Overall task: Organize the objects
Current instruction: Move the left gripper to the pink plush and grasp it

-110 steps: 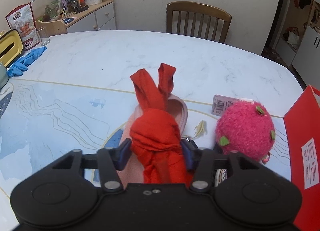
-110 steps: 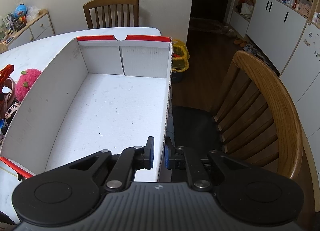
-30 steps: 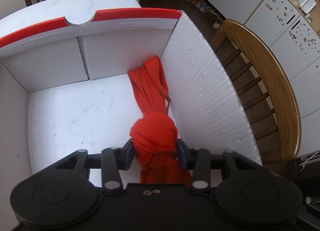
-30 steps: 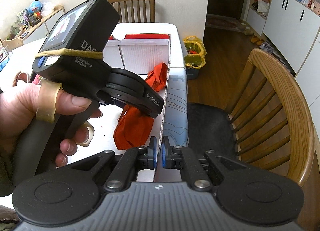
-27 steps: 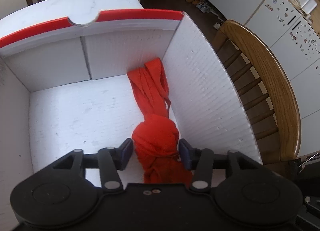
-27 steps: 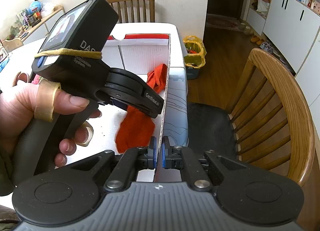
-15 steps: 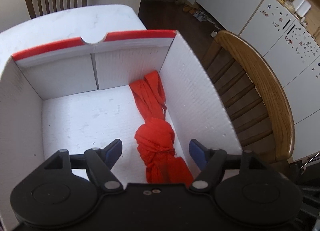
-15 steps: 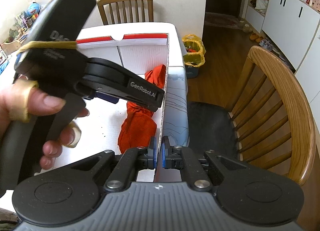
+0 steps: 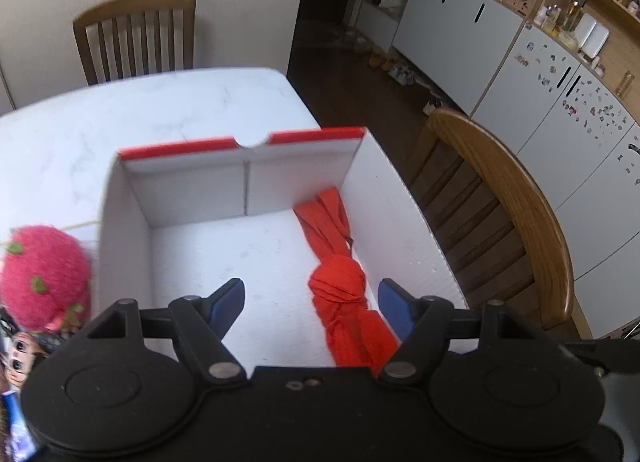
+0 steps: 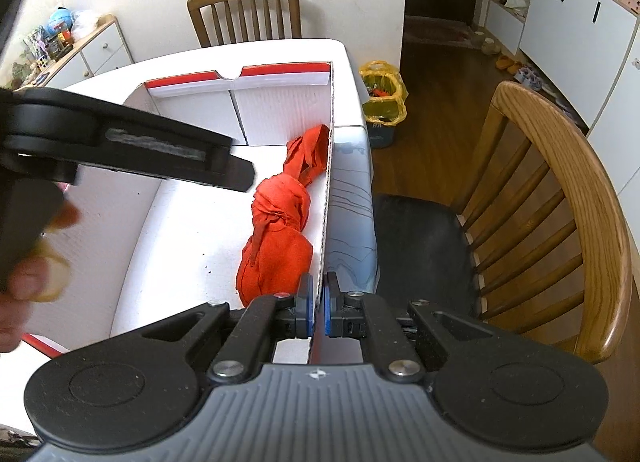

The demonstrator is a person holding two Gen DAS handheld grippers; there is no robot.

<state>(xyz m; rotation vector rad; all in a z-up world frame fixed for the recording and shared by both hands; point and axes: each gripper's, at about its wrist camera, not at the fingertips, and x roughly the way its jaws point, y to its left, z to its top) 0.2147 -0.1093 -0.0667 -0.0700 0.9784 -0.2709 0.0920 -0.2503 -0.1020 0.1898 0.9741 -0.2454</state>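
The red cloth [image 9: 338, 282], knotted mid-length, lies in the box [image 9: 124, 222] along its right wall. The left gripper [image 9: 312, 302] gapes empty above; the right gripper [image 10: 318, 304] pinches that wall. The cloth's near end is hidden.

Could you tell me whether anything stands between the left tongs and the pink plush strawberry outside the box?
Yes: the box's white side wall stands between the open left tongs and the pink plush strawberry.

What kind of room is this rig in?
Likely a home dining area: a marble-look table with wooden chairs around it, white cabinets and cluttered shelves behind. A box holding a red cloth sits on the table.
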